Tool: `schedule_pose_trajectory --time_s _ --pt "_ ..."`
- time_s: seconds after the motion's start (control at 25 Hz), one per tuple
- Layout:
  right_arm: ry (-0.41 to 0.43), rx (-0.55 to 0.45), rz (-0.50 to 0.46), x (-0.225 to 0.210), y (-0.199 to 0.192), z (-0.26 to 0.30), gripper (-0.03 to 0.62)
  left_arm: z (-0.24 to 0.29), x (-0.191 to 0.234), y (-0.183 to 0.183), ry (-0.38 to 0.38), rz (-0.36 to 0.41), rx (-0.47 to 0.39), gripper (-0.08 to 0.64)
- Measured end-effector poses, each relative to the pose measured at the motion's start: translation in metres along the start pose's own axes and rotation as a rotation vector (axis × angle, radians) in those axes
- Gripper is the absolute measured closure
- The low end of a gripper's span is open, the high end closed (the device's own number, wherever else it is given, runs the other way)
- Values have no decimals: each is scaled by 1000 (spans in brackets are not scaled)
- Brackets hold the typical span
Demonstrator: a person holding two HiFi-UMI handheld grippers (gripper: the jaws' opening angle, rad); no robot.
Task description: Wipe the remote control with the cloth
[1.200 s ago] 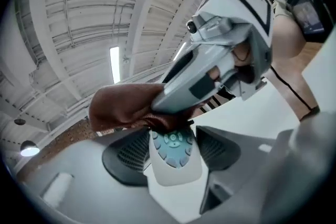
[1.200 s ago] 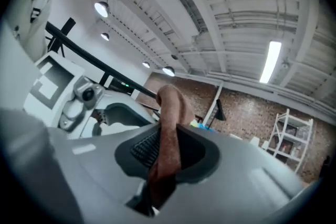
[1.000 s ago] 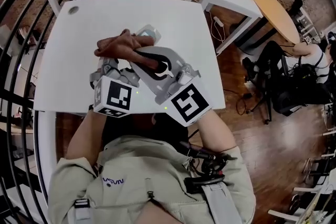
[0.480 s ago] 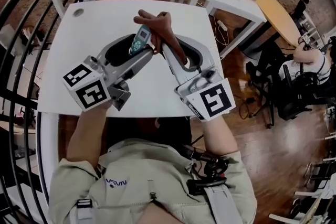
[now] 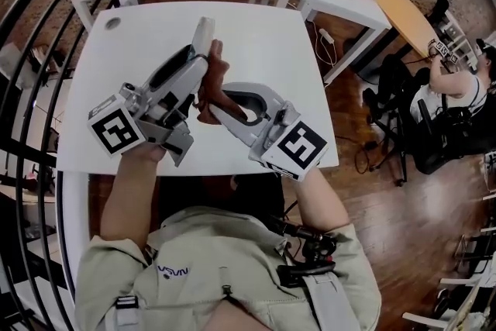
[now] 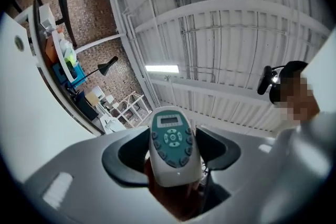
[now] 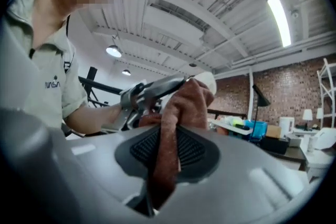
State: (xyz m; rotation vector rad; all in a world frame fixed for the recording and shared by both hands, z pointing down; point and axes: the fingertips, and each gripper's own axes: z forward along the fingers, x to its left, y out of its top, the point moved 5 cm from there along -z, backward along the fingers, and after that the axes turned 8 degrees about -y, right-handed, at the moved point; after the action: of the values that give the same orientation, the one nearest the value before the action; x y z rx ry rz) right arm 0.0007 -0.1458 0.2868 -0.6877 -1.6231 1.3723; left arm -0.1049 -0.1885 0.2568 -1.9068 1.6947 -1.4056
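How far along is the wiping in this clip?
Done: the left gripper grips the remote control off the table; the right gripper grips the cloth. In hand: the cloth lies against the remote's back. Left: the button face, uncovered; how clean it is cannot be told.

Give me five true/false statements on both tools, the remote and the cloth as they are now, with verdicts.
1. The left tool grips the remote control. True.
2. The right tool is empty. False: its jaws are shut on the cloth.
3. The remote control lies flat on the white table. False: it is held up off the table in the left tool.
4. The remote control's buttons face the left tool's camera. True.
5. The cloth is blue. False: it is reddish brown.
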Motion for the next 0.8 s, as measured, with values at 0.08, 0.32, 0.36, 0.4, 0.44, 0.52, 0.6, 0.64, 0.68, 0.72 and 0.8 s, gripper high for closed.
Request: schedule_pose_trajectory --time_s 0.08,0.32,0.36,0.4,0.44,0.52,0.6,0.64,0.68,0.72,0.8 --pt "24 51 -32 4 -7 3 528 3 -3 3 -18 -10 -12 272" --pt "-360 -71 120 -78 22 -22 526 7 -7 -14 -16 6 70 272" --pt "-363 -70 110 -81 24 -21 526 10 -9 -19 -26 0 86 272" --pt "-346 -61 92 -79 24 -18 528 15 -11 -24 -35 -5 98 272" --pt "-314 -44 69 -74 22 -14 528 18 -12 -27 -39 -8 105 272" --pt "-228 -6 33 -56 14 -5 526 19 -10 -25 -28 0 100 272" --pt "-123 28 21 -33 2 1 526 15 -5 -16 5 21 79 272" --pt "-72 46 19 -22 -4 4 526 13 0 -13 25 28 68 272" --pt "-26 66 18 -13 -11 6 526 11 5 -10 47 33 58 272" --pt "10 86 17 -5 -17 8 526 9 10 -9 71 37 53 272" --pt "29 111 18 -2 -23 9 526 6 19 -7 123 66 56 272"
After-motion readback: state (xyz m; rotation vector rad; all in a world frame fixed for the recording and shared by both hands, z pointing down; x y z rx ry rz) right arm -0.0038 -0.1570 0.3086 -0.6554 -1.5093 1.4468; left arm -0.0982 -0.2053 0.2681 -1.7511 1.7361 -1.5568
